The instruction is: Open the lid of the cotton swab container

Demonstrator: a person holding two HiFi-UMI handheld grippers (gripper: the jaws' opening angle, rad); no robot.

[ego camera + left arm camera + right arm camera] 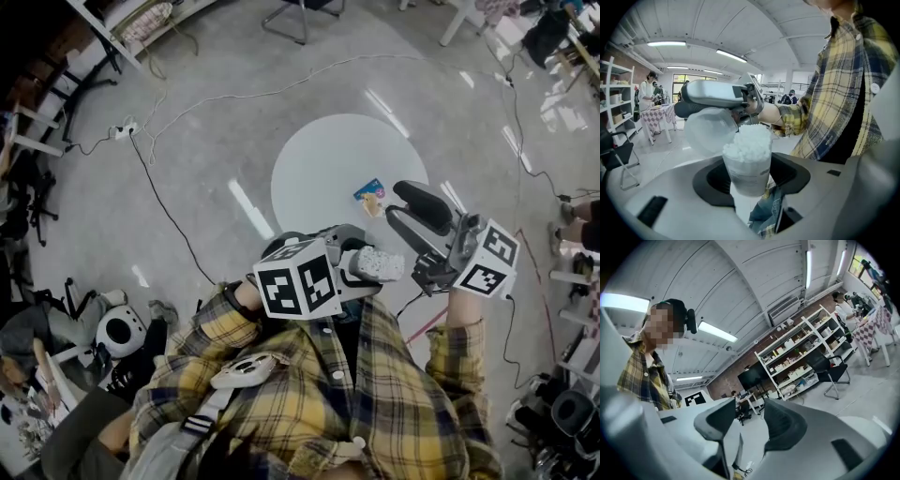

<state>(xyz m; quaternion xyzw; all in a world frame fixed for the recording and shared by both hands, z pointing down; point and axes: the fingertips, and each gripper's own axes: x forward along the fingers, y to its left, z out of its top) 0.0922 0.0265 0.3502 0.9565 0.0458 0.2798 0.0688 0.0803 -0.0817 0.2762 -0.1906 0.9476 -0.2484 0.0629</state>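
Left gripper (750,177) fingers (710,183) pinch cotton swab container (747,161) (lid (708,132) open).

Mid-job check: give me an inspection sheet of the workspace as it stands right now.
Surface: round white table, in front of the person.
Job's things: cotton swab container held off the table; lid swung open beside its mouth, swabs exposed.
Clutter: one small colourful packet on the table.
Grippers: left gripper shut on the container; right gripper open, nothing between its jaws.
Cables: black cable and power strip on the floor.
Surroundings: shelving, office chair, people farther off.
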